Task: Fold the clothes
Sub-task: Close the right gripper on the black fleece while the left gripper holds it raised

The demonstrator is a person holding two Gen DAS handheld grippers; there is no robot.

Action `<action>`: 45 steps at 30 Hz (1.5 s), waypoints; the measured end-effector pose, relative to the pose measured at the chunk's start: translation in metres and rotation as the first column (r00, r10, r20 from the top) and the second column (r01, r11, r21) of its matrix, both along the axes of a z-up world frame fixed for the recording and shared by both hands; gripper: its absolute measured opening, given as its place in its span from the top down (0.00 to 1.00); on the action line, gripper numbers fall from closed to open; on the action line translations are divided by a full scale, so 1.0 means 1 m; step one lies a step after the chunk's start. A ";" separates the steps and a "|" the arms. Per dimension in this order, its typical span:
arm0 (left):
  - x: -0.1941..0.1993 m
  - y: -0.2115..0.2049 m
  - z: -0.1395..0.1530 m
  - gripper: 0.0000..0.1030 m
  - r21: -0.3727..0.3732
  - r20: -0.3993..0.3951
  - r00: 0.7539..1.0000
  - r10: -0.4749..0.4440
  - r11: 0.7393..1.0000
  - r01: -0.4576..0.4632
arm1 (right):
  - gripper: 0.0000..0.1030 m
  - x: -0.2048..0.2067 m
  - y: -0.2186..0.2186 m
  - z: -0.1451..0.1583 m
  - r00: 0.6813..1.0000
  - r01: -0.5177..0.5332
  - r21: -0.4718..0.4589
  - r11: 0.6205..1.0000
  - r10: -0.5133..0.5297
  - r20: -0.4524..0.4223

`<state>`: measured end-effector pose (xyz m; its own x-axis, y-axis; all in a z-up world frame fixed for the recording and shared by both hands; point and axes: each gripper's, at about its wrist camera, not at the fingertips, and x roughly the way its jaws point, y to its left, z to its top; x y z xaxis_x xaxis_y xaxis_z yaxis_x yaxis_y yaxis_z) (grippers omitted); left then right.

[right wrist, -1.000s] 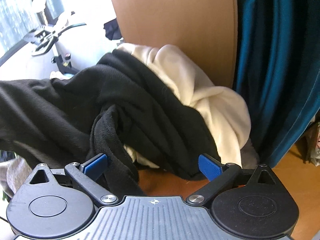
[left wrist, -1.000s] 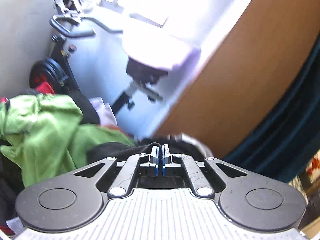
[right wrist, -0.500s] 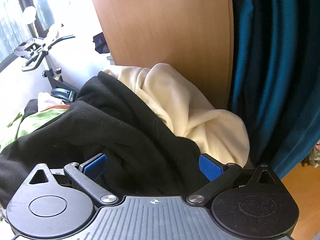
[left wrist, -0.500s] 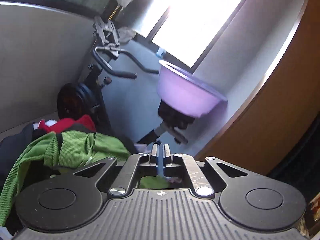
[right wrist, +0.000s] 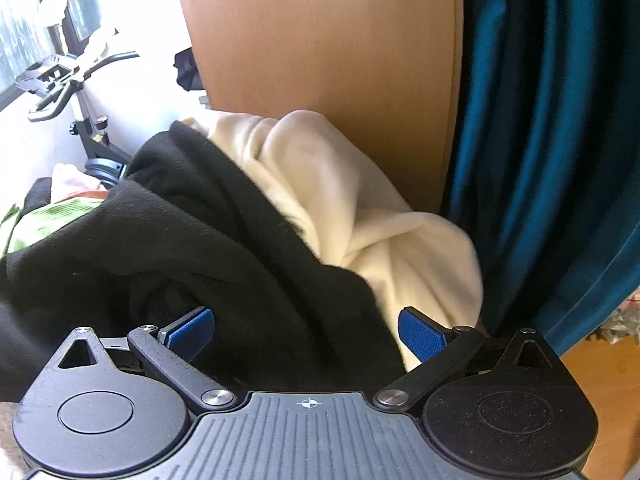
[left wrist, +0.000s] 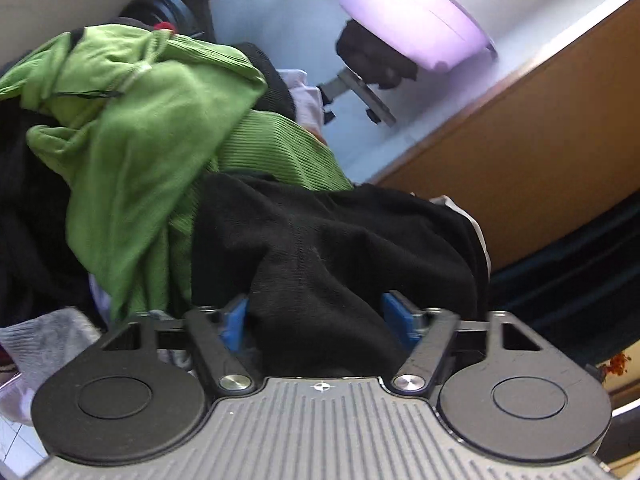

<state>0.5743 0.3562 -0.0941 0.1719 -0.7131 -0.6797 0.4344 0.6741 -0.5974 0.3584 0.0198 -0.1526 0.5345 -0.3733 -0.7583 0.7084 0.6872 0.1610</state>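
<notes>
A black fleece garment point(left wrist: 340, 248) lies heaped on a pile of clothes. My left gripper point(left wrist: 316, 324) stands open, its blue pads point(left wrist: 234, 322) on either side of a fold of the black cloth. In the right wrist view the same black garment point(right wrist: 192, 256) drapes over a cream garment point(right wrist: 352, 208). My right gripper point(right wrist: 306, 332) is open too, with black cloth bulging between its blue pads point(right wrist: 420, 334). A green ribbed top point(left wrist: 132, 128) lies to the left of the black one.
A wooden panel point(right wrist: 328, 60) stands behind the pile, with a teal curtain point(right wrist: 552, 120) to its right. A lilac basin point(left wrist: 412, 16) rests on an exercise bike point(right wrist: 68, 92) at the back. Grey and white clothes point(left wrist: 44, 332) lie at the lower left.
My left gripper was shut and raised toward the window; it has dropped onto the pile and opened around the black cloth. The right gripper stayed open and moved slightly closer in.
</notes>
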 end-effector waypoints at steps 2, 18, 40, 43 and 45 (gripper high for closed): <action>-0.005 -0.007 0.009 0.93 -0.009 0.030 0.999 -0.021 1.000 0.022 | 0.04 -0.001 -0.004 0.000 1.000 0.006 -0.003 1.000 -0.006 0.012; -0.016 0.002 0.161 0.94 -0.271 0.395 0.916 0.077 0.962 0.036 | 0.87 0.013 -0.001 0.025 0.985 -0.102 0.076 0.992 0.090 0.145; 0.043 0.040 0.101 0.93 -0.167 0.333 0.919 0.209 0.973 -0.161 | 0.71 0.047 0.073 0.003 0.929 -0.369 0.112 0.923 0.368 0.022; 0.039 0.053 0.095 0.93 -0.161 0.333 0.920 0.206 0.974 -0.160 | 0.59 0.044 0.070 0.011 0.930 -0.366 0.068 0.928 0.367 0.009; 0.036 0.065 0.100 0.93 -0.162 0.350 0.912 0.216 0.972 -0.168 | 0.51 0.044 0.066 0.015 0.933 -0.360 0.043 0.932 0.361 0.005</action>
<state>0.6104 0.4216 0.0063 0.5314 -0.7167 -0.4516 0.5068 0.6962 -0.5084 0.4025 0.0859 -0.1380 0.6250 -0.1235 -0.7708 0.4148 0.8890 0.1939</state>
